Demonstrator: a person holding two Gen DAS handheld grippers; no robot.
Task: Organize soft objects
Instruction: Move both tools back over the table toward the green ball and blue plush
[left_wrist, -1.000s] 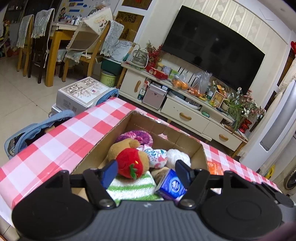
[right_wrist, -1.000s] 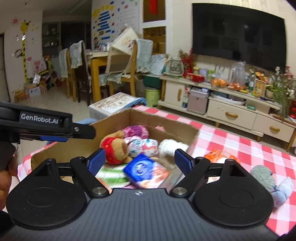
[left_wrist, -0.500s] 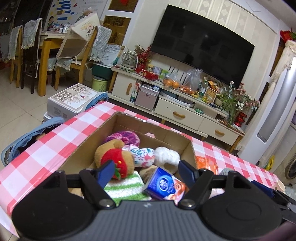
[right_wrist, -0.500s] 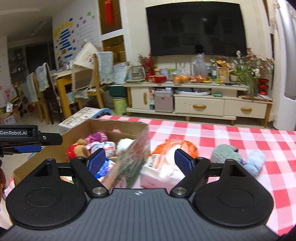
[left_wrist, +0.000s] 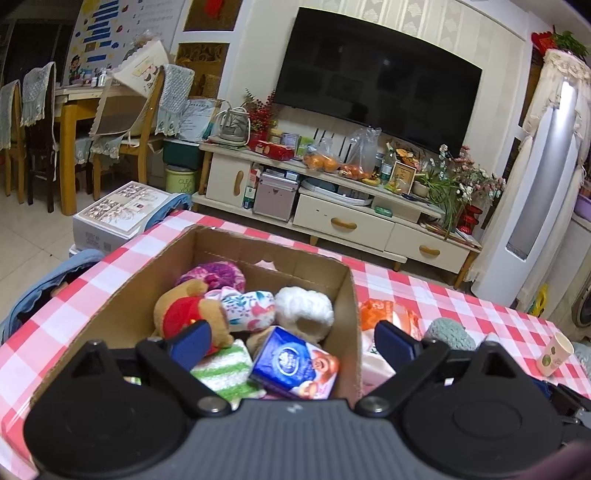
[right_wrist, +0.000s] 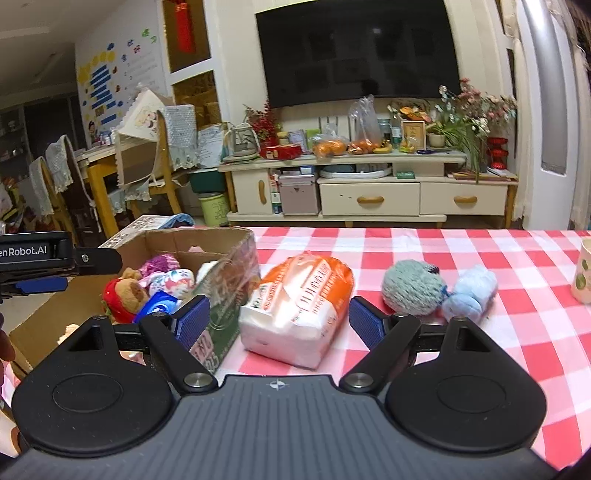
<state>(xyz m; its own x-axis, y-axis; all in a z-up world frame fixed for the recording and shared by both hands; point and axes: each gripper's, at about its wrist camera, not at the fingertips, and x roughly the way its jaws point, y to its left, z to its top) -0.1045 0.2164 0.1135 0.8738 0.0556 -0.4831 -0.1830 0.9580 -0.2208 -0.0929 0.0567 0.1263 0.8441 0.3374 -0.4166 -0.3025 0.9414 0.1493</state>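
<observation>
right gripper (right_wrist: 279, 321): wide, empty | tissue pack (right_wrist: 295, 308): straight ahead between the fingers; light, squashy, slick wrap | grip: across its middle | left gripper (left_wrist: 291, 341): jaws opening, empty

The cardboard box (left_wrist: 347, 295) is almost full: a blue tissue pack (left_wrist: 291, 365), a striped towel (left_wrist: 221, 369) and a bear toy (left_wrist: 184, 317) lie high, just ahead of the left gripper (left_wrist: 291, 341), whose jaws are opening with nothing between them. In front of the right gripper (right_wrist: 279, 317) stands an orange tissue package (right_wrist: 295, 306); the box wall blocks its left side. To its right, past the grey ball (right_wrist: 412, 291) and the blue plush (right_wrist: 469, 293), the checked tablecloth (right_wrist: 517, 332) is free up to a paper cup (right_wrist: 583, 273).
</observation>
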